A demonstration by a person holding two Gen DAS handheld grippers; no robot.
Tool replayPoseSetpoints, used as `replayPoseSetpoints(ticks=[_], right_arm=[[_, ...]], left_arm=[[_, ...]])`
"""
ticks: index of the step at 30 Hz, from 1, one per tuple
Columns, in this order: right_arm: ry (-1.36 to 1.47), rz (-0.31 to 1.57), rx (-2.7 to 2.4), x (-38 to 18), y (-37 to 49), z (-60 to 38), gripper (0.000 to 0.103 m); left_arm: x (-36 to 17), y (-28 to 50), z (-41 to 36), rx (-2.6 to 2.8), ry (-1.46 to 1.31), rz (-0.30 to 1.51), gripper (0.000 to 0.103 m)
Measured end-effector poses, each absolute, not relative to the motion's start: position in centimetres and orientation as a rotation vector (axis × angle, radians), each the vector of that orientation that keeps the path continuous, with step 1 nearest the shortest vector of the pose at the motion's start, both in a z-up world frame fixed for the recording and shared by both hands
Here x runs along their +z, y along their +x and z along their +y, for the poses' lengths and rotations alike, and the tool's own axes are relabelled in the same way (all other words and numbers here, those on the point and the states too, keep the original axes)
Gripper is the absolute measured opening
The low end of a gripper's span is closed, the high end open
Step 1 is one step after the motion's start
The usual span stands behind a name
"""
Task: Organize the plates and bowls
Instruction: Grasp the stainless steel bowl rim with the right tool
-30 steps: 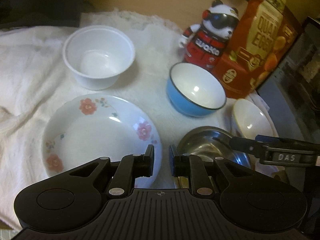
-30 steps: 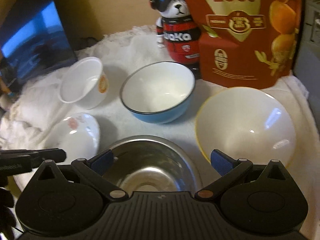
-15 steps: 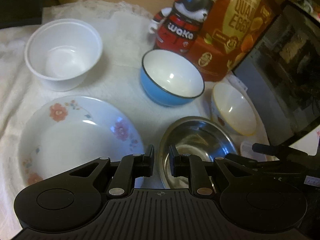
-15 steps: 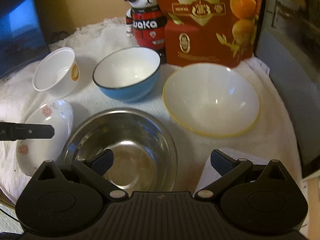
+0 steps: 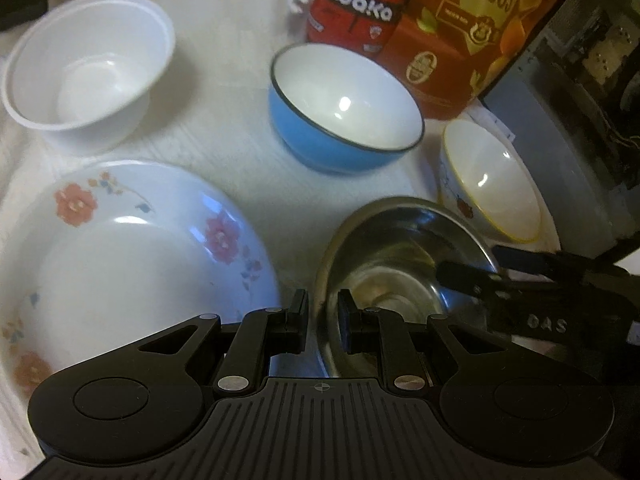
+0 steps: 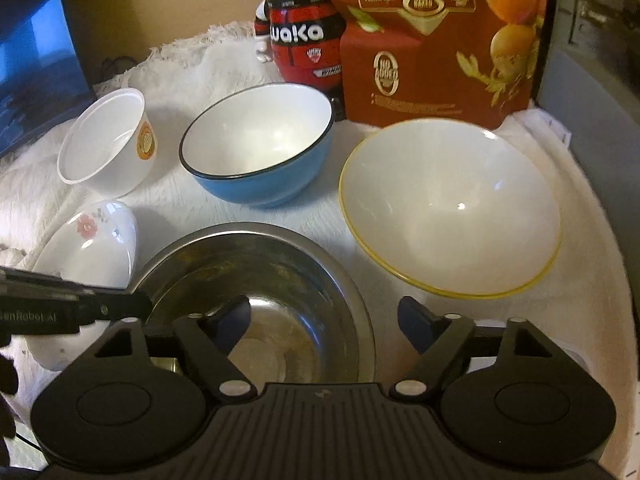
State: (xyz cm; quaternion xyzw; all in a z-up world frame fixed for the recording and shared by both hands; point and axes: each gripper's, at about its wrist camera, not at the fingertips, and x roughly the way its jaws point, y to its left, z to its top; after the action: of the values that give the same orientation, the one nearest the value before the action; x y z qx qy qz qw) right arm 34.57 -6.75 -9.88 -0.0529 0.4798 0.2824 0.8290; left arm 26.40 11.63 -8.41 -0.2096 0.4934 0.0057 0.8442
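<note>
A steel bowl (image 5: 400, 248) (image 6: 256, 280) sits at the front of the white cloth. My left gripper (image 5: 323, 312) has its narrow jaws astride the steel bowl's left rim, one finger inside and one outside. My right gripper (image 6: 324, 320) is open, its fingers spread over the steel bowl's right rim. A floral plate (image 5: 120, 264) (image 6: 92, 248) lies left of it. A blue bowl (image 5: 344, 108) (image 6: 260, 148), a white plastic bowl (image 5: 84, 68) (image 6: 104, 140) and a yellow-rimmed bowl (image 5: 492, 184) (image 6: 448, 208) stand behind.
A panda figure (image 6: 300, 28) and a red egg box (image 6: 440, 40) stand at the back. A dark appliance (image 5: 580, 100) borders the right side. A screen (image 6: 32, 80) is at the far left.
My left gripper has moved forward and right until its jaws straddle the steel bowl's rim. My right gripper has moved in closer over the steel bowl.
</note>
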Motion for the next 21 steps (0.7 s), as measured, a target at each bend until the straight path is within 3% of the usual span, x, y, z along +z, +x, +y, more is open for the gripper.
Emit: replayPoseSetpoints(ticks=[2,21], right_arm=[[-0.103,1.046,0.618,-10.3,34.9,-6.6,0.076],[-0.076,1.161,0.747,-11.0,33.9,-4.5,0.076]], left_arm=[[-8.7,26.6,11.3,0.004,-0.455,1.051,0.026],[-9.5,23.4,11.8,0.072,-0.592,1.14,0.026]])
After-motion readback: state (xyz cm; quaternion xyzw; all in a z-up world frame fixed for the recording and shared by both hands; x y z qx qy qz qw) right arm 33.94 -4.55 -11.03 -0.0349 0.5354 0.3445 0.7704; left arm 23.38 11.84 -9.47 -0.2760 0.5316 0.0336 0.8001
